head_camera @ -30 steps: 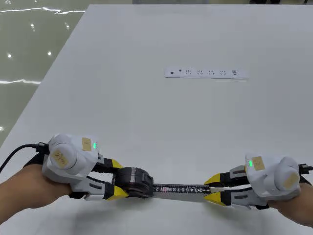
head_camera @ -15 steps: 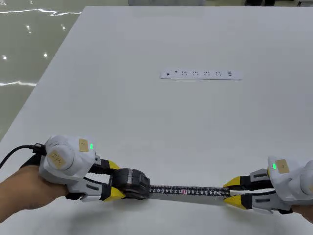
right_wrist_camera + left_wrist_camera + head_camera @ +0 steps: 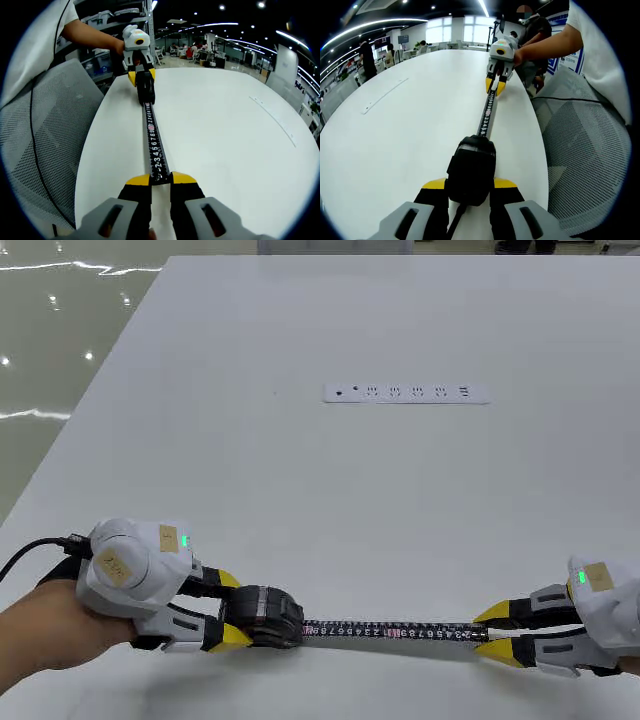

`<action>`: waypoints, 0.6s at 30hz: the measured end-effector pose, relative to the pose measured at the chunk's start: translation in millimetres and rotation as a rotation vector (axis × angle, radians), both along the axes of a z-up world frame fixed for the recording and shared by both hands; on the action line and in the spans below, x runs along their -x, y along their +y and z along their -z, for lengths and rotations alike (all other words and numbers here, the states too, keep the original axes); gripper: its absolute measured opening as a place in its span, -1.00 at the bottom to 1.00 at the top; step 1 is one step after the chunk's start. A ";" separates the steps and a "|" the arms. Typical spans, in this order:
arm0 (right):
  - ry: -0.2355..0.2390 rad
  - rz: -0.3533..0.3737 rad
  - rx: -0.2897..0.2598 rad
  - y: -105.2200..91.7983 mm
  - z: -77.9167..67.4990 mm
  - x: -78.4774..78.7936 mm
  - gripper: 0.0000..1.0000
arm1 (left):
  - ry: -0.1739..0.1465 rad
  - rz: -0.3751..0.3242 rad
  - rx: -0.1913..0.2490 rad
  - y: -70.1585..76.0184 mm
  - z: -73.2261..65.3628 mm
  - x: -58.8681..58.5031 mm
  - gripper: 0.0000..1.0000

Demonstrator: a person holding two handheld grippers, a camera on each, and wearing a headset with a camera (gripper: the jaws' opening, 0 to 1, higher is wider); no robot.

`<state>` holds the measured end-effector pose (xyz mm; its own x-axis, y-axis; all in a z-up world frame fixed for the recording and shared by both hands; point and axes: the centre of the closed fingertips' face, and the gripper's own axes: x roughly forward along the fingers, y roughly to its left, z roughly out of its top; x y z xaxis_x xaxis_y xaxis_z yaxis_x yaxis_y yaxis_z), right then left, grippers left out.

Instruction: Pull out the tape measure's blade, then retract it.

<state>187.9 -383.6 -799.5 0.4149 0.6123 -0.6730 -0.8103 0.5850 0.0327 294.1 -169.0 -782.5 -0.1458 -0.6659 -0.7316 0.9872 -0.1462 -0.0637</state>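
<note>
- The black, rounded plastic tape measure case (image 3: pixel 268 617) sits on the white bench (image 3: pixel 380 500) near its front edge, on the person's left. The left gripper (image 3: pixel 232 608) clamps it, with the yellow-tipped jaws pressing against the case's two sides.
- The right gripper (image 3: pixel 492 633) is well apart from it on the person's right. Its yellow tips are pressed together on the free end of the dark, numbered metal blade (image 3: pixel 390 631), pinching it.
- The blade runs in one straight line from the mouth of the case to the right gripper, low over the bench and roughly parallel to the front edge. Its long axis lies left to right for the person.
- The two grippers face each other along that axis. In the left gripper view the blade leads straight ahead from the case to the other gripper, and in the right gripper view the same line leads back to the case.
- The next move probably turns on this line. Pulling further would take the right gripper away from the case along the axis, and retracting would bring it back the same way.
- The right gripper is nearer the free end, so it looks like the one to travel, while the left anchors the case. Drifting sideways would likely bend or twist the blade.
- A long, flat white power strip (image 3: pixel 405 393) lies far back on the bench, well apart from the blade's line.
</note>
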 end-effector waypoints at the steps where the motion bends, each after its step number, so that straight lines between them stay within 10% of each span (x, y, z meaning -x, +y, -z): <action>1: 0.000 0.001 0.001 -0.9 -0.1 0.2 -0.79 | 0.000 -0.001 0.000 -0.1 0.0 0.2 -0.44; 18: 0.008 0.028 0.009 -21.3 -0.8 12.3 -0.79 | -0.002 0.004 -0.001 -1.0 0.3 0.4 -0.44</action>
<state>175.6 -404.9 -798.6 0.4265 0.5948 -0.6814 -0.7936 0.6075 0.0336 293.7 -170.0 -782.8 -0.1475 -0.6647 -0.7324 0.9867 -0.1505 -0.0621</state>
